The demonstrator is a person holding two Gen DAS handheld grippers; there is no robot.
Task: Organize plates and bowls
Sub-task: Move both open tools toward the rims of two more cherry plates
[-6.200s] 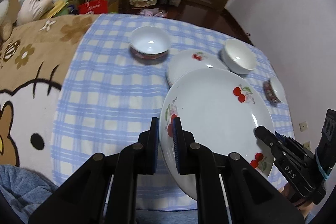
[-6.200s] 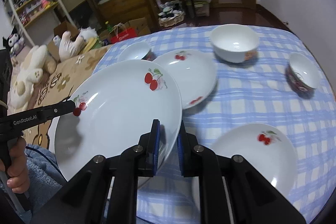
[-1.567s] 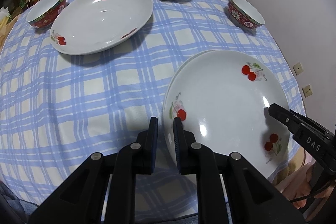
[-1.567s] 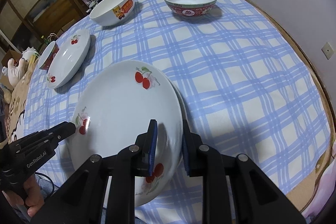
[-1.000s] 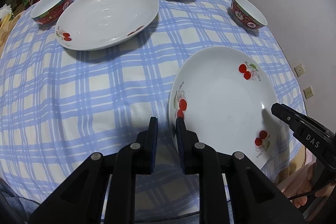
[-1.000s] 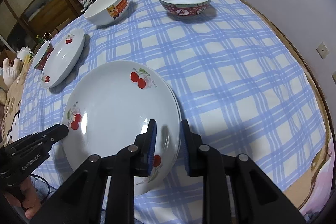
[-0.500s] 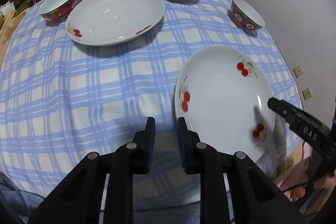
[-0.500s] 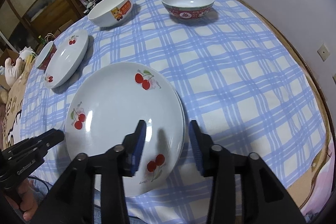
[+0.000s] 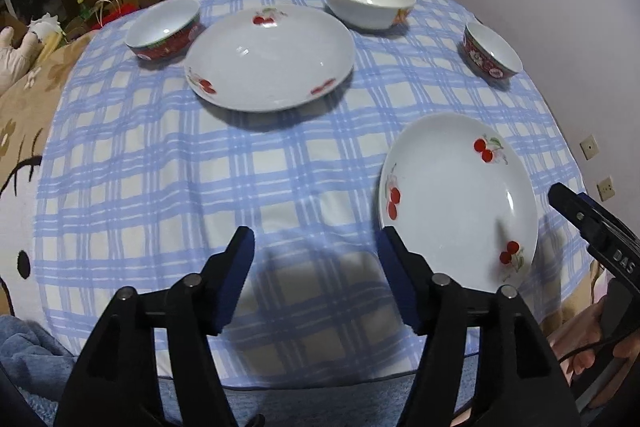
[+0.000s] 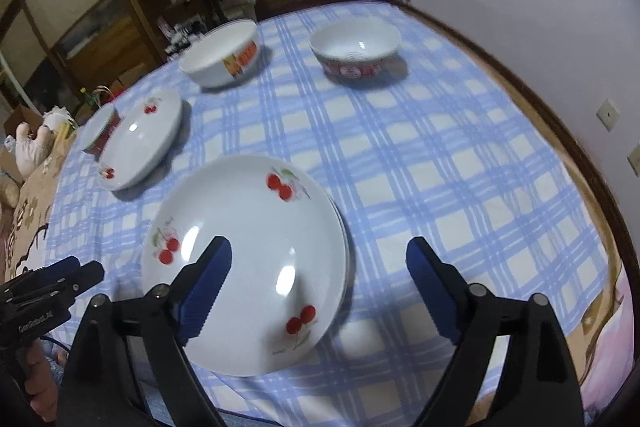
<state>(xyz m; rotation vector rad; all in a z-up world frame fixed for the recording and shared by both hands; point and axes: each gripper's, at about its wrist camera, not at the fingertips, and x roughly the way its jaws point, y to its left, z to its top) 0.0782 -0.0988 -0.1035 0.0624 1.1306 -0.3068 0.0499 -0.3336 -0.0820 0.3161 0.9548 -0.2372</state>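
Plates with cherries (image 10: pixel 248 259) lie stacked on the checked tablecloth (image 10: pixel 460 187), just before the right gripper (image 10: pixel 318 287) and left gripper (image 9: pixel 316 275); both jaws are opening, nothing pinched. Farther off stand another cherry plate (image 9: pixel 270 57) and three bowls.

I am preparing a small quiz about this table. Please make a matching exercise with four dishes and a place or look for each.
Things:
1. stacked cherry plates
2. single cherry plate
3. large white bowl
4. small red bowl

Descriptions:
A. far end, orange picture on its side
B. nearest the claws
C. near the wall-side edge
D. beside a red-and-green bowl

Pairs: 1-B, 2-D, 3-A, 4-C
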